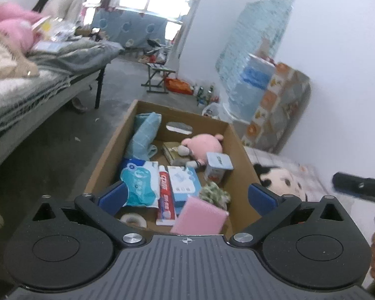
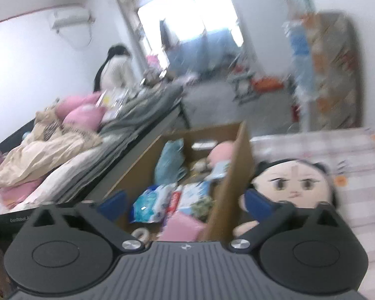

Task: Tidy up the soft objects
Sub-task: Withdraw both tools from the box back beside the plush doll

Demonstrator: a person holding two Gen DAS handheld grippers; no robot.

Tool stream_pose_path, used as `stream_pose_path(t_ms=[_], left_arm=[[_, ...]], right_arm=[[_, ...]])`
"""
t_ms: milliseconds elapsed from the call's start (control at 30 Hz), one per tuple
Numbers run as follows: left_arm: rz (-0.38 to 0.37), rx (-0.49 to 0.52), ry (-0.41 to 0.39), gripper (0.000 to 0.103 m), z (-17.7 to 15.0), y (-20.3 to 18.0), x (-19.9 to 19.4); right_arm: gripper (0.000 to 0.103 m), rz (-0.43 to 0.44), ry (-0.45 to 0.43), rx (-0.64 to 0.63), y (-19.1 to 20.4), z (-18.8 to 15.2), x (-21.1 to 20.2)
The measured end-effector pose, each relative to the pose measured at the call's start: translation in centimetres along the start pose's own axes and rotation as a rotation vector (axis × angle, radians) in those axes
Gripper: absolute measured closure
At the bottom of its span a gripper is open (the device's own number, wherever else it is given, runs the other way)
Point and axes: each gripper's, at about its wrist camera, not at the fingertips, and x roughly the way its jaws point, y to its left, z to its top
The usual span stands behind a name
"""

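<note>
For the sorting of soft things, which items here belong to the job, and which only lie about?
Belong:
pink plush toy
blue towel
doll
pink sponge
cardboard box

Lying about:
toothpaste
tape roll
yogurt cup

The whole right wrist view is motion-blurred, so the labels on the packets in the cardboard box (image 2: 240, 175) cannot be read. There the box wall hides the doll's (image 2: 291, 183) left side, and the right tool's (image 2: 187, 200) body covers its lower half. In the left wrist view the doll (image 1: 282, 178) shows only its face past the box (image 1: 240, 165) edge. The tape roll (image 1: 133, 218) is partly covered by the left tool (image 1: 187, 195).
</note>
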Motion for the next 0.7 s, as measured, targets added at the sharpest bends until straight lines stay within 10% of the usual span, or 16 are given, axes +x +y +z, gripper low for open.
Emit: stream_pose_path(t_ms=[400, 700], left_arm=[[0.075, 0.176, 0.062, 0.000, -2.2, -6.5, -1.2], [0.039, 0.104, 0.052, 0.000, -3.1, -8.3, -0.9]], right_arm=[[0.043, -0.333, -0.126, -0.068, 0.1, -5.5, -5.6], [0.043, -0.430, -0.143, -0.098, 0.6, -6.4, -7.0]])
